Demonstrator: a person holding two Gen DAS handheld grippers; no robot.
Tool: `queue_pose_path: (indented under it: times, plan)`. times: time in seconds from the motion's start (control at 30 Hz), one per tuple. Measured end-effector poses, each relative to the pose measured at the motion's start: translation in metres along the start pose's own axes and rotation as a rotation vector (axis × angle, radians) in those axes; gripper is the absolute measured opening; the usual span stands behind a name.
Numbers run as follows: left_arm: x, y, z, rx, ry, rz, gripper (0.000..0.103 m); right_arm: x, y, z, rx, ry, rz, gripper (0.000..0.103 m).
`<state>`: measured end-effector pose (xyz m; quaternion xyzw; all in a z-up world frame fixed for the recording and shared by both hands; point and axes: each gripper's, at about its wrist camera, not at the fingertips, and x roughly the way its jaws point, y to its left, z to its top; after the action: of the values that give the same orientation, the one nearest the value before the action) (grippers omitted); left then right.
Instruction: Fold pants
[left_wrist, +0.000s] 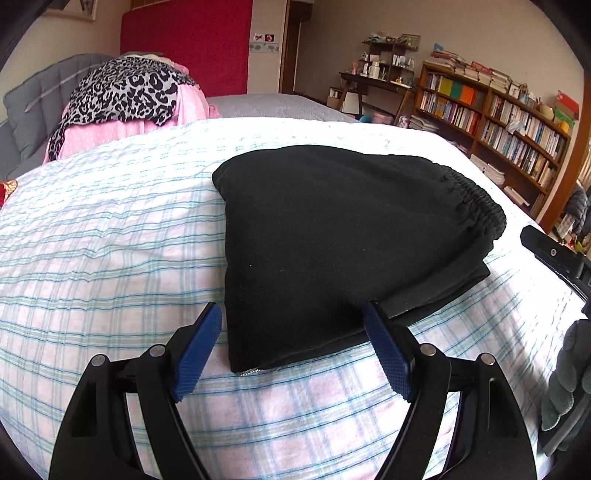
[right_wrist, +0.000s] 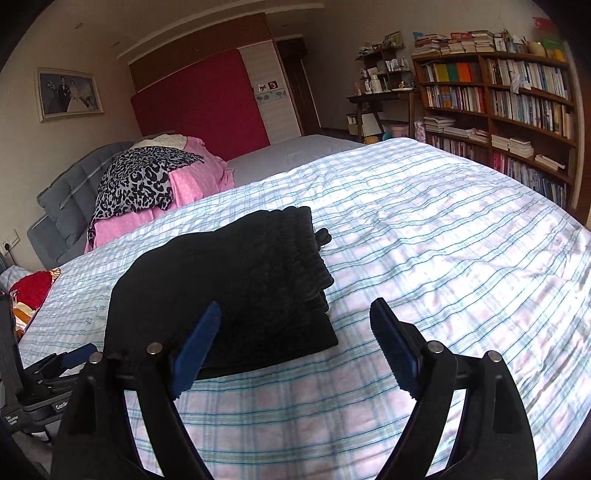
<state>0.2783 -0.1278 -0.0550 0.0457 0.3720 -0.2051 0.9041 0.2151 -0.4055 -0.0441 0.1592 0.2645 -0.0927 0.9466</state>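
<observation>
Lying folded into one compact black bundle on the plaid bedspread (left_wrist: 110, 240) toward its near edge, one pair of pants (left_wrist: 332, 240), elastic waistband on top, apparently finished, flanked by left gripper (left_wrist: 291, 347) and right gripper (right_wrist: 295, 339), both spread apart, holding nothing.
</observation>
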Motion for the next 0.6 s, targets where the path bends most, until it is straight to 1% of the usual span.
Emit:
queue_pose_path:
  times: [0.1, 0.17, 0.2, 0.23, 0.33, 0.43, 0.47, 0.6]
  plan:
    - [-0.008, -0.008, 0.001, 0.025, -0.031, 0.019, 0.079, -0.005, 0.001, -0.001, -0.014, -0.018, -0.010, 0.085]
    - [-0.011, -0.011, 0.001, 0.035, -0.049, 0.033, 0.079, -0.007, 0.004, -0.001, -0.029, -0.035, -0.014, 0.089]
    - [-0.013, -0.013, 0.002, 0.039, -0.058, 0.042, 0.082, -0.007, 0.007, -0.002, -0.039, -0.045, -0.019, 0.090]
    - [-0.015, -0.015, 0.001, 0.043, -0.069, 0.049, 0.089, -0.008, 0.009, -0.004, -0.050, -0.055, -0.023, 0.091]
    - [-0.019, -0.020, 0.003, 0.063, -0.100, 0.071, 0.090, -0.006, 0.013, -0.007, -0.078, -0.063, -0.030, 0.091]
    - [-0.019, -0.022, 0.002, 0.077, -0.105, 0.089, 0.091, -0.008, 0.017, -0.009, -0.102, -0.077, -0.038, 0.091]
    - [-0.018, -0.021, 0.002, 0.078, -0.106, 0.095, 0.093, -0.009, 0.018, -0.010, -0.110, -0.083, -0.040, 0.091]
    - [-0.018, -0.021, 0.002, 0.071, -0.113, 0.109, 0.093, -0.008, 0.023, -0.012, -0.134, -0.089, -0.049, 0.092]
